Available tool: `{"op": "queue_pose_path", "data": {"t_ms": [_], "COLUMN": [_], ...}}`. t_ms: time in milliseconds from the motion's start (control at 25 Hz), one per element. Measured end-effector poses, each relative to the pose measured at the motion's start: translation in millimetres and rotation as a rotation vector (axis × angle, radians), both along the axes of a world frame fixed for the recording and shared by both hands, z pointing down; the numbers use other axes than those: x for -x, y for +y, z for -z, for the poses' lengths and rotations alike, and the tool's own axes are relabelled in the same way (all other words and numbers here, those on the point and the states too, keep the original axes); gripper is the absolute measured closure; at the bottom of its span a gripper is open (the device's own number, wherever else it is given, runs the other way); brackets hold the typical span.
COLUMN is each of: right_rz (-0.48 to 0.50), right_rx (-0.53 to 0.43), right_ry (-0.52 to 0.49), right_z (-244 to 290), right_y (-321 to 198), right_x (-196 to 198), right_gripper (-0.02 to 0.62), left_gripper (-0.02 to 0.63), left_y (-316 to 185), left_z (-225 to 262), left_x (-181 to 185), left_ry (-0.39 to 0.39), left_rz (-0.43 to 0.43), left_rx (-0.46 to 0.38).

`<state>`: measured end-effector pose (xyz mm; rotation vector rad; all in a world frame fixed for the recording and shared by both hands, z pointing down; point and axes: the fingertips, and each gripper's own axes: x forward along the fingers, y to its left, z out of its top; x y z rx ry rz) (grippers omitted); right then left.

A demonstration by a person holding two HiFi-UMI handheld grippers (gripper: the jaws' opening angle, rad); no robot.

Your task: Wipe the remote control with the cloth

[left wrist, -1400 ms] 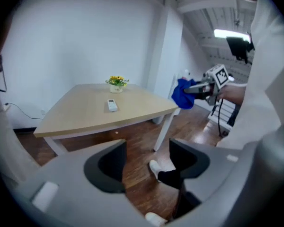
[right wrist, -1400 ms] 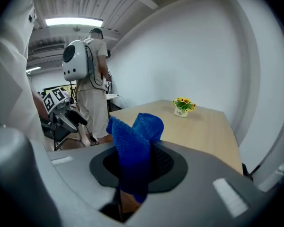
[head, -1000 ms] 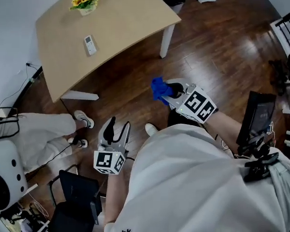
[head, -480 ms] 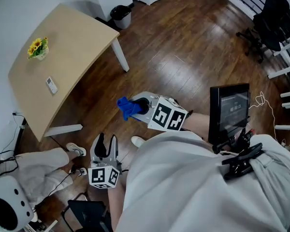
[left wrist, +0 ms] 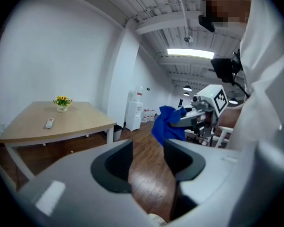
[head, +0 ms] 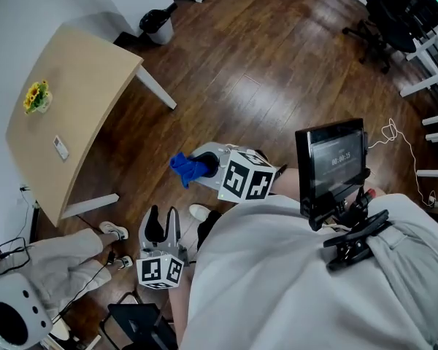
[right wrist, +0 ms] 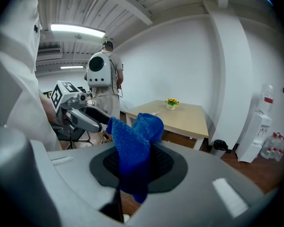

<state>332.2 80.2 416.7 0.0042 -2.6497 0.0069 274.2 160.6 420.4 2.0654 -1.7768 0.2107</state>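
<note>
While the right gripper (head: 204, 165) had its fingers clamped on the blue cloth (head: 184, 168), the left gripper (head: 163, 216) hung over the floor (head: 263, 64), fingers apart with nothing between them. Well off from both, the remote (head: 60, 147) lay on the desk (head: 87, 79), near the flowers (head: 35, 97).

Head view steeply down, two low forward views, sharing table (head: 80, 86)
</note>
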Motion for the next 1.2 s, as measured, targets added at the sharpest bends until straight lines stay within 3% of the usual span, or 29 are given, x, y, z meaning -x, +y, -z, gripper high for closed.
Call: {"op": "queue_pose_path", "data": {"t_ms": [520, 720, 920, 1200], "right_rz": [0.043, 0.052, 0.047, 0.052], "right_rx": [-0.045, -0.052, -0.053, -0.056], "right_ry": [-0.021, -0.014, -0.020, -0.025], "right_z": [11, 6, 6, 5], "right_y": [15, 19, 18, 20], "right_x": [-42, -42, -44, -45], "right_gripper": [0.517, 0.517, 0.517, 0.517], "left_gripper": [0.382, 0.382, 0.382, 0.382], "left_y": [17, 22, 17, 22], "left_z": [0, -11, 3, 1], "left_x": [-48, -46, -42, -39], "left_ry": [-0.025, -0.026, 0.030, 0.017], "left_rz": [0.008, 0.004, 0.039, 0.048], "left_rx": [0.020, 0.027, -0.020, -0.020]}}
